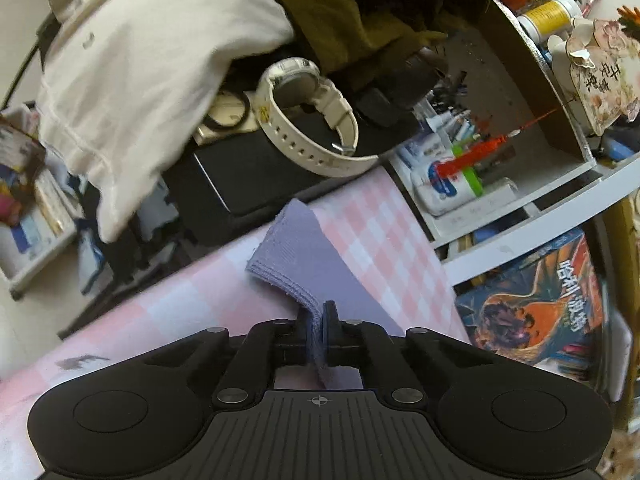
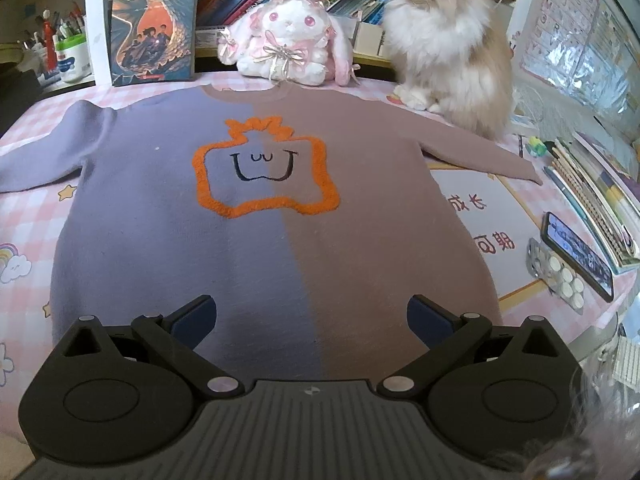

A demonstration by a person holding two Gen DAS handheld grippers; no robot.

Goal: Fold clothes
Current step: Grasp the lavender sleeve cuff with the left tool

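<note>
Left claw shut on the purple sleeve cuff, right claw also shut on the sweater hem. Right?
Not quite. The left claw is shut on the purple sleeve cuff, but the right wrist view shows the right claw open above the sweater, gripping nothing.

Upright dark paperback book [image 2: 154, 24] w/ orange dragon cover: title "哈利·波特". Same title seen on it in left wrist view [image 1: 536, 304]. White printed sheet [image 2: 486, 224] on pink checked cloth: red chars, upside down, not legible. Floral paper tag [image 1: 604, 84]: handwritten chars, unclear.
</note>
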